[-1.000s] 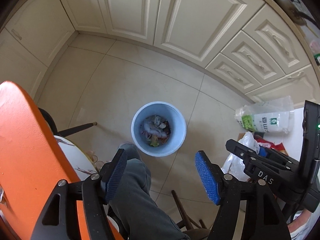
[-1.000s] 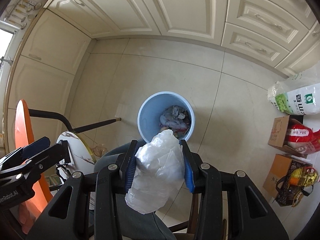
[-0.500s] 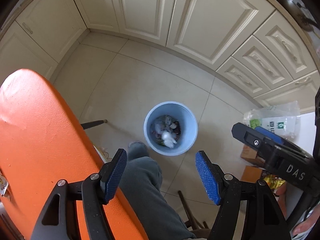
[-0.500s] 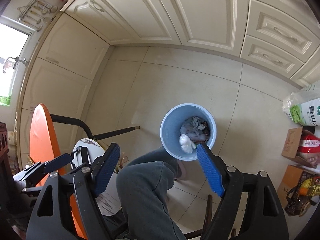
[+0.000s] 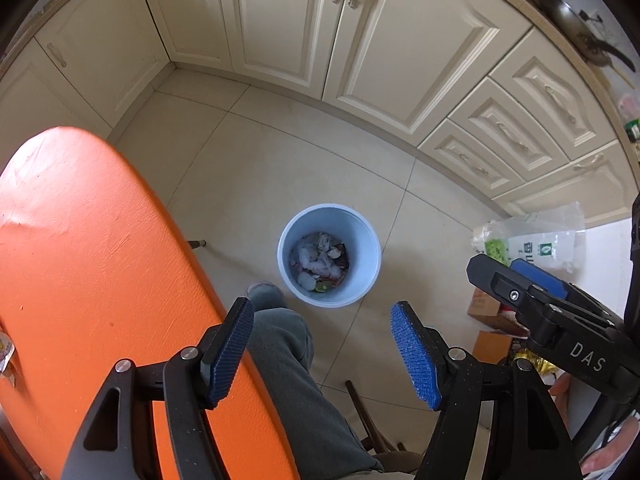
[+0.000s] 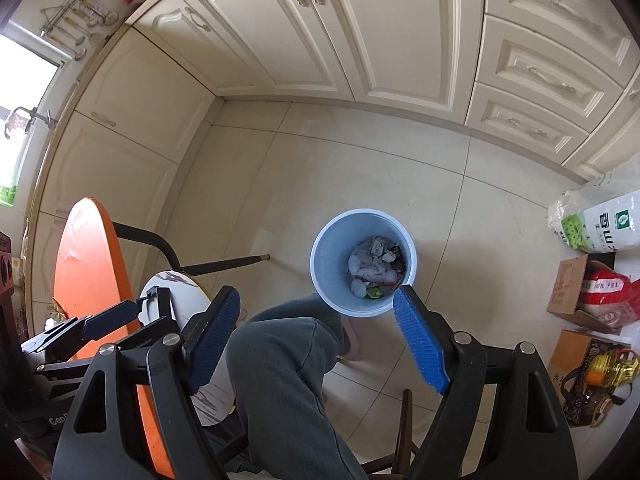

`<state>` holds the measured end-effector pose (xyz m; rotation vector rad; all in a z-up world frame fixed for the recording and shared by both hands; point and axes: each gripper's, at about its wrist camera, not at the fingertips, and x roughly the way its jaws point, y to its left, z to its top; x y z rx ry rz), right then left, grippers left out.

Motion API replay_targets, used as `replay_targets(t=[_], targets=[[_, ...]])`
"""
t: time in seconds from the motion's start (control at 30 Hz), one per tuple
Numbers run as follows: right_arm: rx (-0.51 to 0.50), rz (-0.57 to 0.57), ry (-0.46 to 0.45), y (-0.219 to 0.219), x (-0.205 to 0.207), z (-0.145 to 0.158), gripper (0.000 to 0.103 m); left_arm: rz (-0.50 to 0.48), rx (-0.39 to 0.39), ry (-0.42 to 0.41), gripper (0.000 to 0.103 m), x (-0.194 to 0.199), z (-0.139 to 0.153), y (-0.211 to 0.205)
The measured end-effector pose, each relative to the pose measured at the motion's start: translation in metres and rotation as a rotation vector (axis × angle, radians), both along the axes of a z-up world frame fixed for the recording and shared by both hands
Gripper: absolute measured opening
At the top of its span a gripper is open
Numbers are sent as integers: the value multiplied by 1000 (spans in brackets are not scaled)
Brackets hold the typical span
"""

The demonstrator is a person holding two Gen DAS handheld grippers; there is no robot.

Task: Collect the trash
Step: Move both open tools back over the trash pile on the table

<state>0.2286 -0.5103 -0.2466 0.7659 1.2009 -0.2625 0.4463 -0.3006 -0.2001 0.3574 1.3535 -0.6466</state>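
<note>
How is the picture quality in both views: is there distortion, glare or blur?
Left wrist view: strong fisheye bending of the cabinets, dark corners, sharp bin. Right wrist view: same bending; the window at the left edge is overexposed; floor evenly lit, no blur.

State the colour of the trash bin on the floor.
Light blue; the trash bin shows best in the right wrist view.

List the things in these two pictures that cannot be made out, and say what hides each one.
- Trash in the blue bin: too small to identify, both views.
- Wrapper on the orange table: cut off by the left wrist view's edge.
- Shoe: mostly hidden by the person's leg, right wrist view.
</note>
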Motion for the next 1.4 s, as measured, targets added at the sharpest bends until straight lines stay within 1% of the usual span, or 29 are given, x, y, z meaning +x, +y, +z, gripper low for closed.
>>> replay_targets(t=[0.27,0.47,0.67,0.9,0.97,1.07,1.2,1.33,1.37,1.4], targets=[[-40,26,-46,26,-14,31,81,25,-44,-31,67,-28,33,51],[-65,76,-72,59,-12,52,82,71,-78,-65,67,-47,60,110],[-81,163,-116,107,-2,72,82,160,-105,-96,67,-60,83,182],[-111,312,-144,181,19,88,82,321,-139,-122,69,-69,100,282],[-116,363,-153,206,25,91,82,362,-136,-130,70,-74,100,309],[-125,434,-166,244,31,96,82,454,-143,-123,70,-83,97,352],[-156,530,-201,298,38,102,82,554,-134,-142,70,-94,99,400],[-166,615,-222,345,49,102,81,642,-124,-171,70,-107,105,441],[-171,624,-223,354,54,100,81,666,-123,-180,70,-112,107,453],[-175,630,-227,362,57,99,81,683,-121,-188,70,-112,108,456]])
